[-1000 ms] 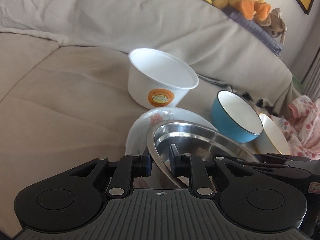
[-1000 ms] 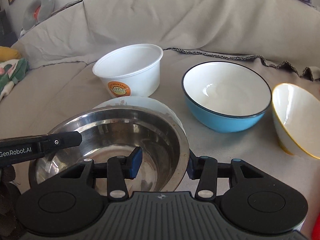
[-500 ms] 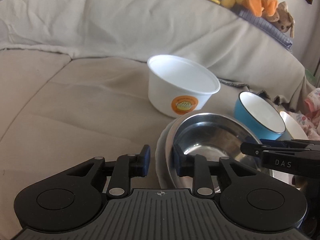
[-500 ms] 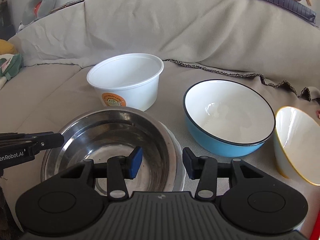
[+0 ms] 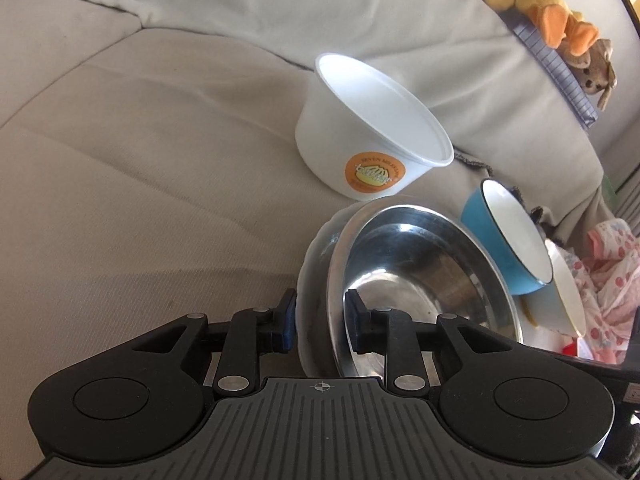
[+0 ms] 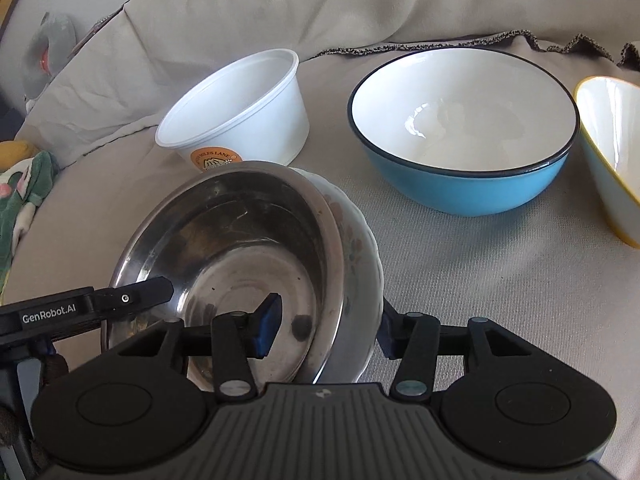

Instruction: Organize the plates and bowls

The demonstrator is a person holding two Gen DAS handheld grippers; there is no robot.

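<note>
Steel bowl (image 5: 420,292) nested in floral plate (image 6: 360,256) on draped sofa (image 5: 140,160), rims straddled by left gripper (image 5: 320,322) and right gripper (image 6: 326,326), fingers part-open, grip uncertain. Likely slick, rigid steel on fragile china; best pinched together at rims.

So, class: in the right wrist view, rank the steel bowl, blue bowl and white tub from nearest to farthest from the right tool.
1. Steel bowl: between the right tool's fingers.
2. Blue bowl: ahead, right.
3. White tub: ahead, left, farthest back.
</note>
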